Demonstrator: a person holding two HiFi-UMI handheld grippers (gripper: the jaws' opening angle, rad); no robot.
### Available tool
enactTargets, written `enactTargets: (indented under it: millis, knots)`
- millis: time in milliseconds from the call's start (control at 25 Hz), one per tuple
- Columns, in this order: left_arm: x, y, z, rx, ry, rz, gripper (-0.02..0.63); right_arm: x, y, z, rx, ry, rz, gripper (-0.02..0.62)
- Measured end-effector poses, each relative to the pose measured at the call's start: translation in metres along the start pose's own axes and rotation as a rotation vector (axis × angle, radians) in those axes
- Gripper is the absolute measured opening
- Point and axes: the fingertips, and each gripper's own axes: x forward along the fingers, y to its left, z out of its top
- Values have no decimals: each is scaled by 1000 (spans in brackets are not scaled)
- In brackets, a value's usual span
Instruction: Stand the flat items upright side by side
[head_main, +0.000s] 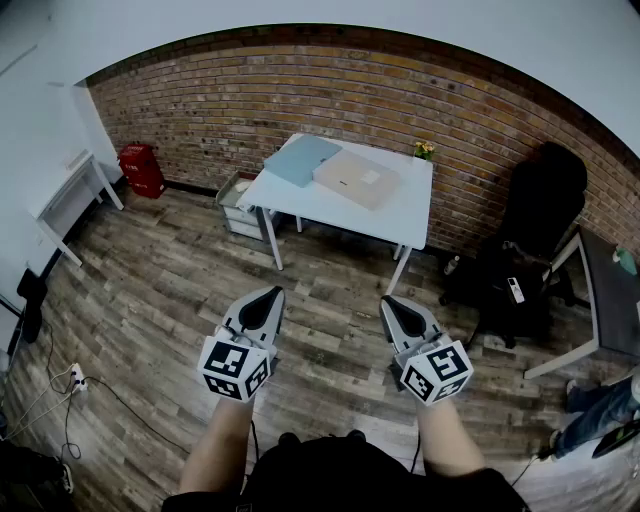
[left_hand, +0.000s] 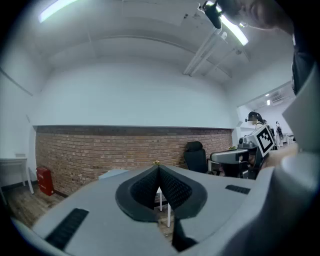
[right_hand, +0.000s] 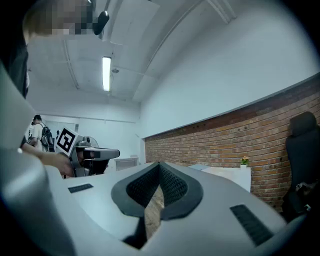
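Head view: the left hand-held gripper (head_main: 270, 297) and right hand-held gripper (head_main: 395, 308) are held level over the wood floor (head_main: 150, 280), both well short of the white table (head_main: 400, 222) by the brick wall. Two flat items lie face-down on the table: a blue item (head_main: 302, 160) at its left and a beige item (head_main: 357, 178) just beside it; whether they touch cannot be told. Both lie straight ahead, between the lines of the two tools. The blue one is nearer the left tool and the beige one nearer the right. Their long edges run roughly across the table top. Left gripper view: the jaws are pressed together with nothing between them, and a table leg shows past their tips. Right gripper view: the jaws are likewise closed and empty. The table with its small plant (right_hand: 244, 160) stands ahead and to the right of the tips. Judgement: a forward approach is needed before either item can be taken.
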Motion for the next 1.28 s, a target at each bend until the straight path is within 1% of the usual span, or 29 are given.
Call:
enactTargets:
  millis: [240,400,520,640,720,760,840,920,1040,1280]
  knots:
    - [3,1,-9,-19,9,43,15,-11,-8,-7,-34,2,14,15]
    - [4,-3,-14,18,24,61,15,-18,-14,-10,-43,7,19,15]
    - [6,-13,-11,53,-3,71,15,-27,-26,-9,-14,-2,-8,15]
    - [5,-16,-7,31,-20,120,15,-39,-34,-4,0,-27,-15,15]
    - [5,-19,-5,13,-24,137,16,-48,-38,-3,-2,-32,-13,17]
    - [5,-23,-4,11,-25,138,17,-52,-41,-4,4,-30,-12,26]
    - [5,-34,-5,18,-23,137,17,-62,-47,-8,19,-22,-10,70]
    - [4,-45,-9,23,-13,135,17,-72,-52,-14,25,-8,-12,93]
    - [4,-57,-15,7,-4,126,18,-82,-59,-20,33,15,-17,114]
    - [23,-61,-16,-13,0,91,18,-75,-67,-24,39,32,2,176]
